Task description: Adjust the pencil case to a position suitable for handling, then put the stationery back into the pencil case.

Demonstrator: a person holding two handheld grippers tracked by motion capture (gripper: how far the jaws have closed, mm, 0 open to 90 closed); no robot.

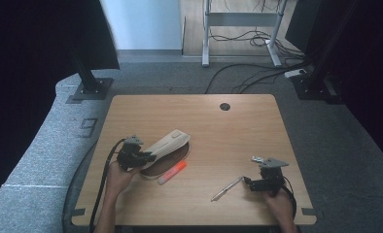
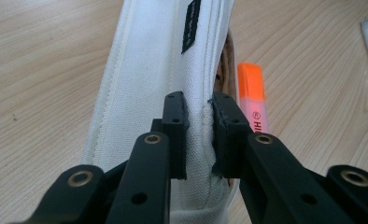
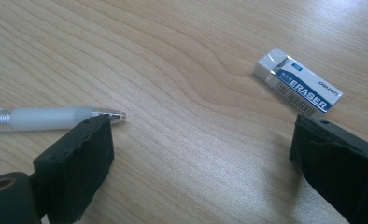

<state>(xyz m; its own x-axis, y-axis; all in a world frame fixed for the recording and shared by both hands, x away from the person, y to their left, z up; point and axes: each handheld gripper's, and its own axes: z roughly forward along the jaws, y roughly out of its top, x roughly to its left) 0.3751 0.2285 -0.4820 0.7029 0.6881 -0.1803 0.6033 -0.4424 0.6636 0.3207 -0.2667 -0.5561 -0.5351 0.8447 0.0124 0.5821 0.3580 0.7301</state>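
A: Looking down, what surface and room?

B: A light wooden table (image 1: 238, 141) with a cable hole, on grey carpet, dark curtains at both sides, cables under a far desk.

A: And the cream fabric pencil case (image 1: 166, 144)?

B: On the table's left half, its long axis slanting from near-left to far-right, the near end pinched by the left gripper (image 2: 200, 135). An orange highlighter (image 1: 172, 173) lies just beside it.

A: The right gripper (image 3: 201, 154)?

B: Jaws spread wide, nothing between them, a clear-barrelled pen (image 3: 46, 118) at one jaw, a white eraser (image 3: 298, 86) beyond.
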